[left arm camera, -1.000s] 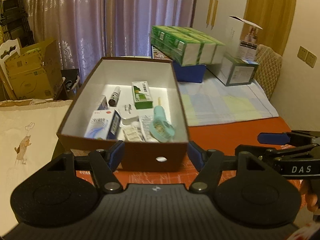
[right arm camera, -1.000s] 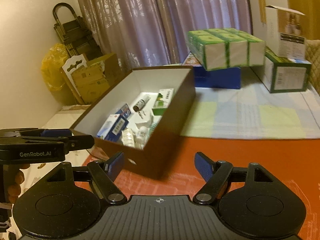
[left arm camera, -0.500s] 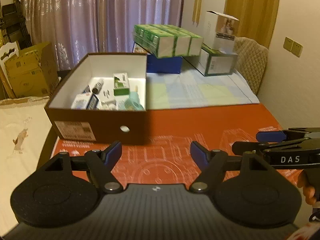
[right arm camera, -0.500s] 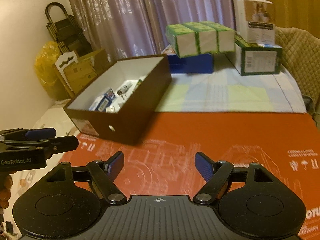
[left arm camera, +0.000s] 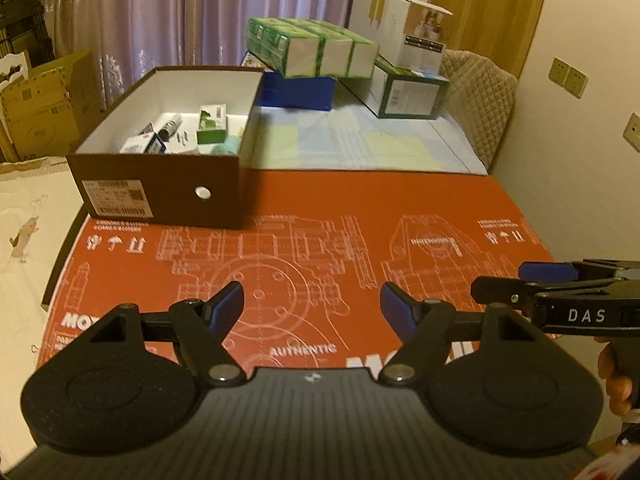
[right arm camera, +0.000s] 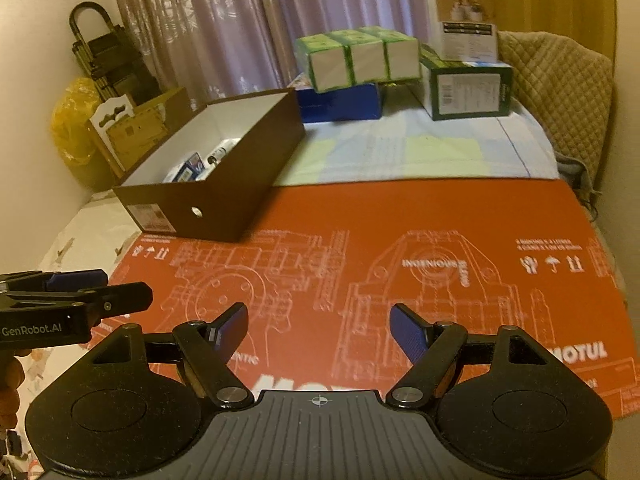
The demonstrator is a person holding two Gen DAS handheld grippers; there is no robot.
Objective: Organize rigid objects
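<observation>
Left wrist view placed the brown shoebox (left arm camera: 160, 184) ahead-left of our left gripper (left arm camera: 311, 304), lengthwise away from us. Both it and the right gripper (right arm camera: 318, 326) gaped empty; the left seemed nearer.

Much of what lies in the brown box (right arm camera: 208, 200) is hidden behind its near wall in the right wrist view, where only a blue-and-white carton (right arm camera: 188, 170) and a dark bottle (right arm camera: 218, 152) are seen. The print on the box's label (left arm camera: 116, 198) is blurred past reading. The right gripper (left arm camera: 560, 292) is cut off by the left wrist view's edge, its jaws seen edge-on, and only fingers (left arm camera: 618, 380) of the holding hand are shown. The red mat's (left arm camera: 320, 216) white lettering is partly covered by the gripper bodies.
</observation>
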